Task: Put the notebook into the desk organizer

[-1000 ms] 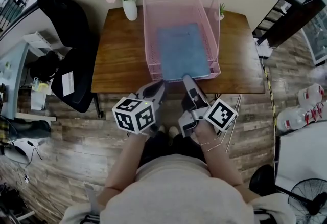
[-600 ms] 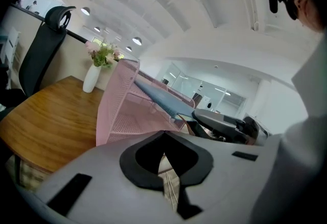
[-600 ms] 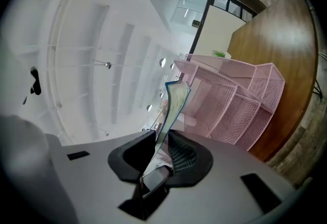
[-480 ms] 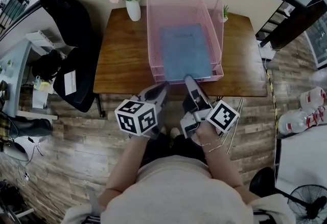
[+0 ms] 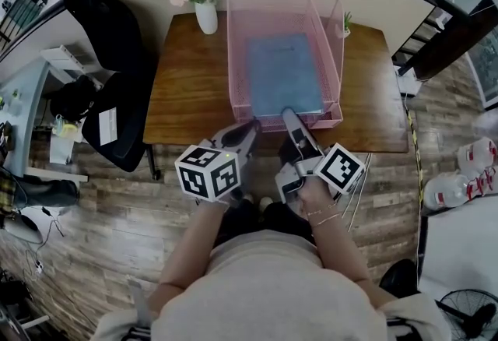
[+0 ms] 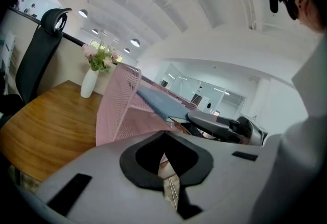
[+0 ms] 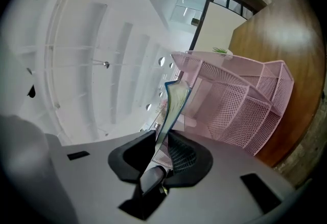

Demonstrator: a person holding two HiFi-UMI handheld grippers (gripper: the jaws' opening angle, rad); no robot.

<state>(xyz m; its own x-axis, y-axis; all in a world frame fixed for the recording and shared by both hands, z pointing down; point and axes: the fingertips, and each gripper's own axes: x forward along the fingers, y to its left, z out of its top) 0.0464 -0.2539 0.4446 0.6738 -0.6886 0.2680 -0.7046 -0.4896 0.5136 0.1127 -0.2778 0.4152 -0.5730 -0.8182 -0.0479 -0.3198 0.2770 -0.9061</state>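
- A blue notebook (image 5: 285, 75) is seen lying flat in the top tray of a pink mesh organizer (image 5: 236, 51), which stands on a wooden table (image 5: 191, 90).
- The right gripper (image 5: 289, 114) is held level at the tray's front. Its jaws have just been closing, and its own view shows the notebook's near edge pinched between them.
- Compared with a second ago, the notebook appears to have been slid slightly deeper. Its near edge was then over the tray's front lip and now lies just inside it.
- The left gripper (image 5: 252, 128) is held beside the right one, near the table's edge. Its jaws are together with nothing between them, and nothing is touched by it.
- The notebook is judged to be almost fully seated, so the task is taken to be nearly done.
- What seems to be left is for the pinch to be released and the right gripper drawn back without the notebook being dragged out.
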